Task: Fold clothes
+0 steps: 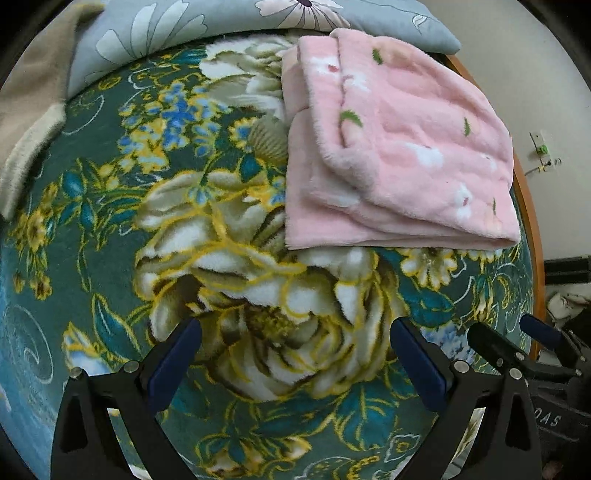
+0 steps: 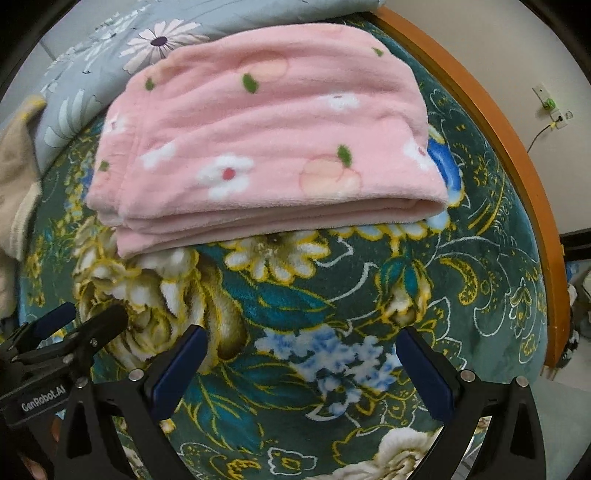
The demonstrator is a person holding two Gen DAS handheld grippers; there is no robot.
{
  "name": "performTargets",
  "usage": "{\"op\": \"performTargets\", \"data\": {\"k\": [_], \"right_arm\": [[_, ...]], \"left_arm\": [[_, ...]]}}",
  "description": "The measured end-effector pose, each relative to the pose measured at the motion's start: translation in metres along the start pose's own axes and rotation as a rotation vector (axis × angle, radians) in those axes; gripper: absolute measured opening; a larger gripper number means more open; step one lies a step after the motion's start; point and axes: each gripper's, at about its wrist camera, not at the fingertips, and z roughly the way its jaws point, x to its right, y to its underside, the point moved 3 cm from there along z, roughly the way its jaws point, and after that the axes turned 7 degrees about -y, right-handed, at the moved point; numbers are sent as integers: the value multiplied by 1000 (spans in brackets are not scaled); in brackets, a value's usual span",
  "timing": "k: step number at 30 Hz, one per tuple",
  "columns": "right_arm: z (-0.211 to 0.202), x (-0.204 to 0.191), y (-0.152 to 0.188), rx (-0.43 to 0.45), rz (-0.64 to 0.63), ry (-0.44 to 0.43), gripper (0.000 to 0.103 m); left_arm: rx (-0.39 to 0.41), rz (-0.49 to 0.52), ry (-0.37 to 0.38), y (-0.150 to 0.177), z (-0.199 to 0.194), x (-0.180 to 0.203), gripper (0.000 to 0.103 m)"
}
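From the left wrist camera, the left gripper (image 1: 295, 354) is seen held low over the flowered bedspread (image 1: 110, 258), its blue-padded fingers (image 1: 173, 365) spread wide with nothing between them. The pink garment (image 1: 399, 147) lies ahead and to the right, on the bedspread, already doubled into a thick stack with its layered edges facing left and toward the camera. A beige cloth (image 1: 26, 122) lies at the far left, well apart, and a grey flowered pillow (image 1: 166, 33) sits beyond. The right gripper (image 1: 517, 339) is visible at the lower right edge, its fingers also apart.

From the right wrist camera, the right gripper (image 2: 301, 362) is seen over bare bedspread (image 2: 480, 258), jaws wide and empty. The pink garment (image 2: 266, 129) lies straight ahead, near the wooden bed edge (image 2: 480, 110), with its rounded fold at the right and its loose layers stepped at the left. The left gripper (image 2: 74, 325) shows at the lower left.

The fold is judged nearly finished, with tidying or one last fold remaining. For that to be done well, all layers at a corner should be taken together, since the stepped left edges would probably slide apart if only the top layer were pinched. The plush bedspread should be kept out of the jaws, as its pile could be caught with the fleece.
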Motion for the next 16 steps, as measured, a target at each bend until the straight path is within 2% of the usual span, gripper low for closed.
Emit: {"op": "performTargets", "data": {"k": [11,16], "right_arm": [[21,-15,-10,-38,0,71,103],[26,-14,-16,-43,22,80,103]], "left_arm": [[-19,39,64,-13,24,-11,102],[-4,35,79,-18,29,-10,102]]}}
